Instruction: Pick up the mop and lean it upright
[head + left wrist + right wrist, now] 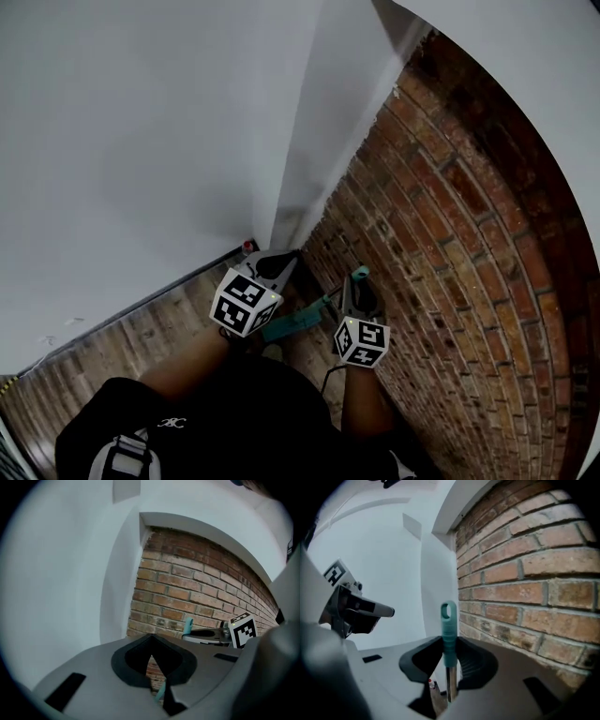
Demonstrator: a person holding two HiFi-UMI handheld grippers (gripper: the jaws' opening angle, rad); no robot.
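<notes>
Right gripper view has the mop, its teal handle end upright, pinched in the right tongs just beside the brick wall. Best tip that end gently onto the brick before letting go. Left tongs are drawn together, empty. No writing is legible, only square markers on the cubes.

The mop, a teal loop-ended grip on a metal shaft, stands upright beside the brick wall.
</notes>
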